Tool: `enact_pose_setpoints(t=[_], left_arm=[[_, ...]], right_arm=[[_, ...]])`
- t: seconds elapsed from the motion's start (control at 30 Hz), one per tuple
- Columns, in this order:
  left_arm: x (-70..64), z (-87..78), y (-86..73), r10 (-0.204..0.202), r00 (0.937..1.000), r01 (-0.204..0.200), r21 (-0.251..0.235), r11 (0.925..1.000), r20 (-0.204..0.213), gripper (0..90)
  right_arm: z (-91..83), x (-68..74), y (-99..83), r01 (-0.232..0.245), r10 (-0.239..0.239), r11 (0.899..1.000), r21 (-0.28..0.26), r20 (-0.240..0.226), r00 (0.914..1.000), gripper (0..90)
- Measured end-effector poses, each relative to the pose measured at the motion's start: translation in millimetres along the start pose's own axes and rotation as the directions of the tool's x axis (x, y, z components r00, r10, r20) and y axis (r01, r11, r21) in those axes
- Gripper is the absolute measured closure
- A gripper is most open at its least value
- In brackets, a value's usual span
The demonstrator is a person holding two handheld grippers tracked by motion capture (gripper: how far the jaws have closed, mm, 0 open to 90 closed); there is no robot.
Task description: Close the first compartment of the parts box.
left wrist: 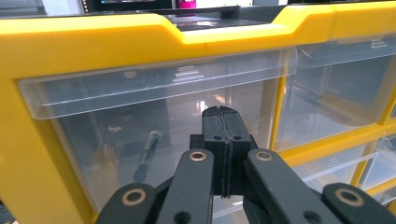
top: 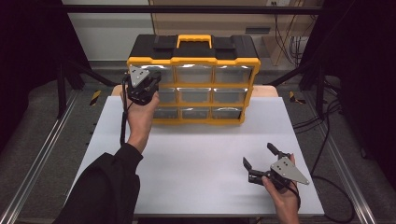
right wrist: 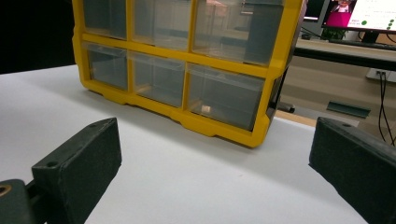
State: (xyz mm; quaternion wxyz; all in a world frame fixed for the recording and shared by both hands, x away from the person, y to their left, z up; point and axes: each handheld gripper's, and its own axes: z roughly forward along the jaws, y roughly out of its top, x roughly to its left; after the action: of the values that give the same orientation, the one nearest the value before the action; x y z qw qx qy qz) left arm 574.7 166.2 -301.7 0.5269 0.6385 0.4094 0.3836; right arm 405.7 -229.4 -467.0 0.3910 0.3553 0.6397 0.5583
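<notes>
A yellow and black drawer cabinet (top: 194, 84) with clear plastic drawers stands upright at the back of the white table. My left gripper (top: 149, 80) is held up against its top-left drawer (left wrist: 154, 116), jaws pressed together with nothing between them (left wrist: 224, 114). A dark bolt (left wrist: 147, 154) lies inside that drawer. My right gripper (top: 260, 159) rests low at the front right of the table, jaws wide apart and empty, pointing at the cabinet's lower right corner (right wrist: 261, 135).
The white table top (top: 196, 158) spreads between the cabinet and the front edge. Metal rails (top: 42, 154) run along both sides. Cables (top: 327, 135) hang at the right. A monitor (right wrist: 364, 14) shows behind the cabinet in the right gripper view.
</notes>
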Motion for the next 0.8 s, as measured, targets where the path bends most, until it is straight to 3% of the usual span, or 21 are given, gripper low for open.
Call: enact_pose_setpoints(t=[0.53,0.8], left_arm=[[0.4,5.0,-0.3,-0.020,0.9998,0.019,0.000,0.9998,0.005,89.6],[1.2,6.3,-0.1,0.003,1.0000,-0.003,-0.005,1.0000,-0.005,89.6]], right_arm=[[-0.1,0.1,-0.1,0.001,-0.001,1.000,-0.001,-0.006,1.0000,2.3],[-1.1,-0.9,0.1,-0.023,0.023,1.000,-0.013,-0.009,0.9997,2.2]])
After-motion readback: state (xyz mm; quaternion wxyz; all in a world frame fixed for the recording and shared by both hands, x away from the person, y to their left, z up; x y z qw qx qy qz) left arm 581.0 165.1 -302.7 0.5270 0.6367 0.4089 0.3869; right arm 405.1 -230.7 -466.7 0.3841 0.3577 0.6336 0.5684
